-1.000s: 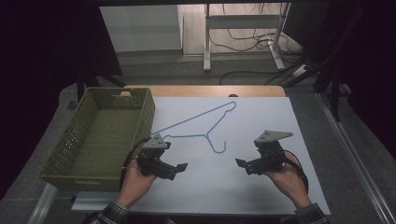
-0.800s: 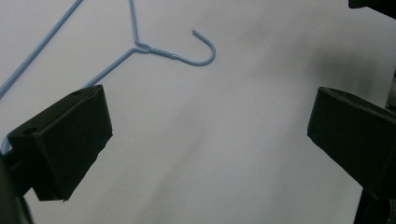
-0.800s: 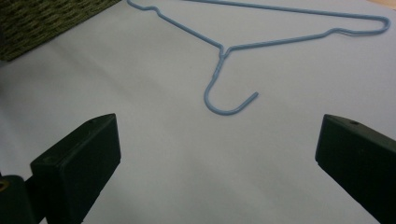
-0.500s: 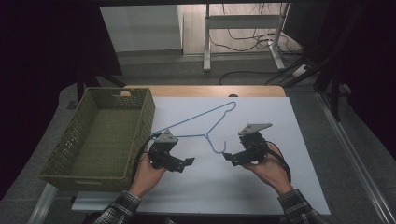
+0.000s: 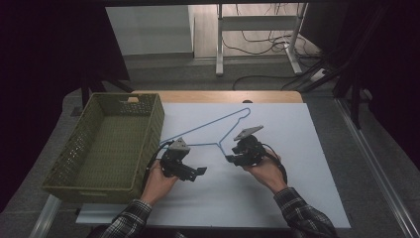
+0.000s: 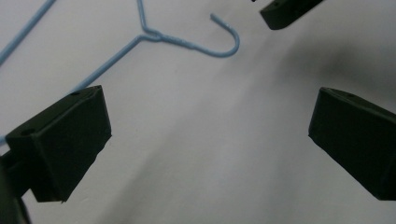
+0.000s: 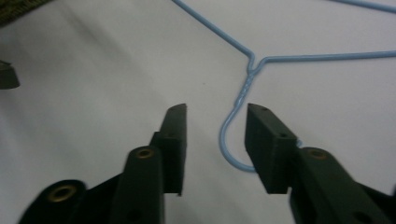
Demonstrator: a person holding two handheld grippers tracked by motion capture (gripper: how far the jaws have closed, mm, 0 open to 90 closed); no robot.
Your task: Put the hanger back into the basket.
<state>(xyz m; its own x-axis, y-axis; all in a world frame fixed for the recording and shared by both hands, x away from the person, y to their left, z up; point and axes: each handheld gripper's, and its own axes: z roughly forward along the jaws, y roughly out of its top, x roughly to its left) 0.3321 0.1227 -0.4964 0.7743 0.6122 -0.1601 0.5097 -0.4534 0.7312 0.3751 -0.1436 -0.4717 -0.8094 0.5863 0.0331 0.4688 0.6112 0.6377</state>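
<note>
A light blue wire hanger (image 5: 218, 144) lies flat on the white table top (image 5: 297, 148). My right gripper (image 5: 229, 158) is open at the hanger's hook. In the right gripper view the hook (image 7: 229, 135) curves between the two black jaws of the right gripper (image 7: 217, 112), close to the right-hand one, and neither jaw presses on it. My left gripper (image 5: 200, 171) rests low over the table left of the hook, jaws wide apart with nothing between them. In the left gripper view (image 6: 210, 121) the hook (image 6: 224, 46) lies ahead, beyond the jaws.
An olive green mesh basket (image 5: 157, 124) stands at the table's left side, its right wall near the hanger's far corner. A wooden strip (image 5: 267, 96) runs along the table's back edge. White surface stretches to the right of my right hand.
Both hands have moved forward and inward toward the hanger's hook. The right gripper now has the hook between its open jaws. The hanger has not shifted.
</note>
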